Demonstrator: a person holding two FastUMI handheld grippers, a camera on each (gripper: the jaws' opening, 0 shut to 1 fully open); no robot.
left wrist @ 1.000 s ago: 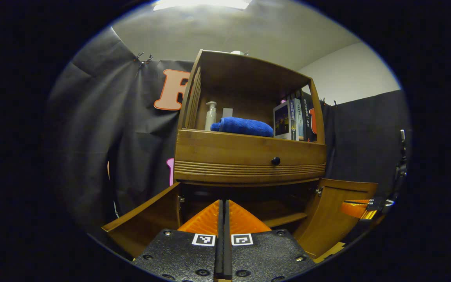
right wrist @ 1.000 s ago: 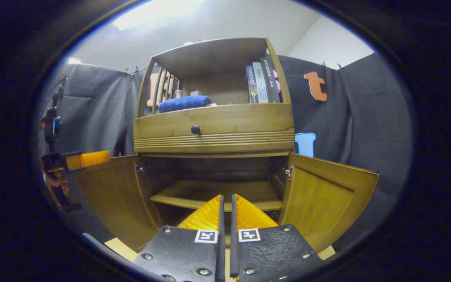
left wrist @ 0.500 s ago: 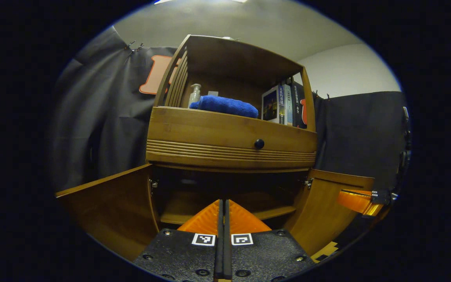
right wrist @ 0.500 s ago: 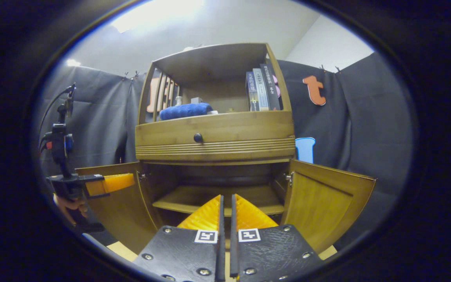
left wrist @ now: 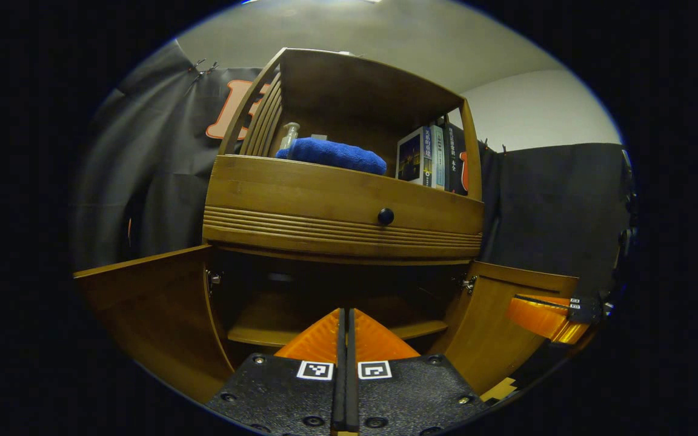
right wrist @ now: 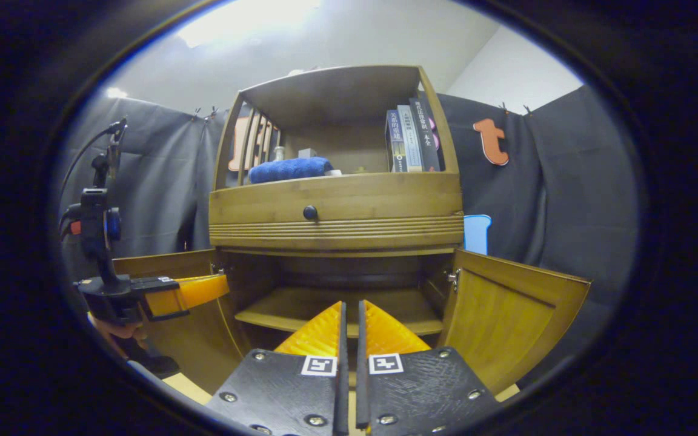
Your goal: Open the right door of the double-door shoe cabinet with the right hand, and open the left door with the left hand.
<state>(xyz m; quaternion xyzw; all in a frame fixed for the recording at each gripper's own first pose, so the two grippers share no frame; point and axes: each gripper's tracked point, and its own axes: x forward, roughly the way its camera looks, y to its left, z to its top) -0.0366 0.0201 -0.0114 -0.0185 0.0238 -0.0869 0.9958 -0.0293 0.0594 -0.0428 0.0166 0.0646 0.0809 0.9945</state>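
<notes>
- Both doors of the cabinet (right wrist: 334, 212) stand wide open: left door (left wrist: 155, 309) swung out to its side, right door (right wrist: 506, 315) to the other, baring the inner shelf (right wrist: 300, 306).
- Over the last second the left gripper (left wrist: 345, 330) has pulled back and turned, so the cabinet sits more central in its view; the right gripper (right wrist: 349, 330) has hardly moved. I judge the task done.
- Both grippers' fingers are closed together, gripping nothing, clear of the doors.
- Above: drawer with knob (right wrist: 310, 212), blue towel (right wrist: 291, 169), books (right wrist: 412, 136).
- Black cloth walls, pale ceiling.
</notes>
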